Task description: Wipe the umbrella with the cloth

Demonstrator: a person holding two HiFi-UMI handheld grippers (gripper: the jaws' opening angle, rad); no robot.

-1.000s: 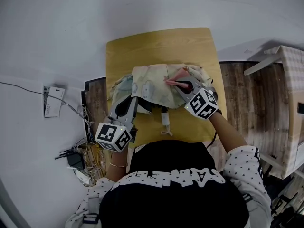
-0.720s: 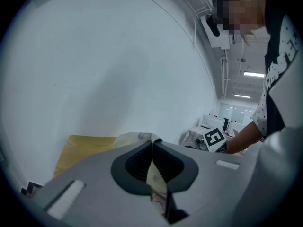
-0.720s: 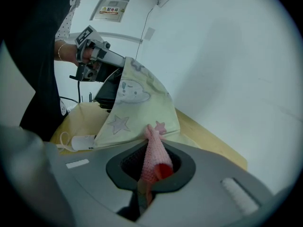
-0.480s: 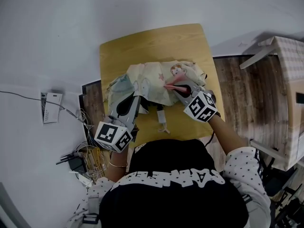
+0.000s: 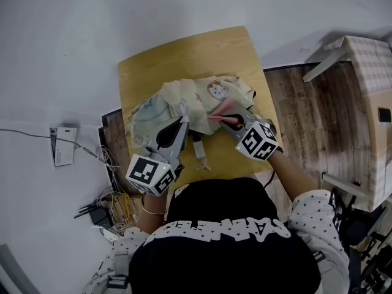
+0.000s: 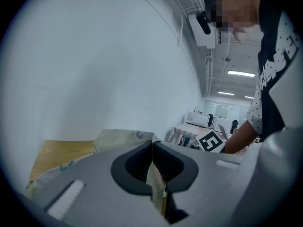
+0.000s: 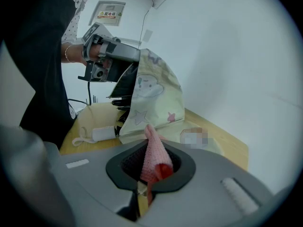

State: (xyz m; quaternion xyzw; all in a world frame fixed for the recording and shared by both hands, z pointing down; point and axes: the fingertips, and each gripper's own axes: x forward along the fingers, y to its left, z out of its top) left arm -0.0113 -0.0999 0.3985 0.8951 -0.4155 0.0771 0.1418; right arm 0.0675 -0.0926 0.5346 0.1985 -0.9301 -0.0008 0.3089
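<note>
On table (image 5: 184,51), left tongs (image 5: 183,120) pinch umbrella (image 5: 162,103) edge; right tongs (image 5: 225,119) clamp cloth (image 5: 220,108) just beside.

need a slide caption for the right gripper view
Right claw shut on the pink cloth, facing the patterned umbrella held up by the left claw above the wooden table

Our left grey two-jaw gripper (image 5: 182,122) sits near level, jaws clamped on pale printed umbrella fabric (image 5: 162,103); our right grey two-jaw gripper (image 5: 225,119) tilts down, pinching pink knitted cloth (image 7: 154,156).
</note>
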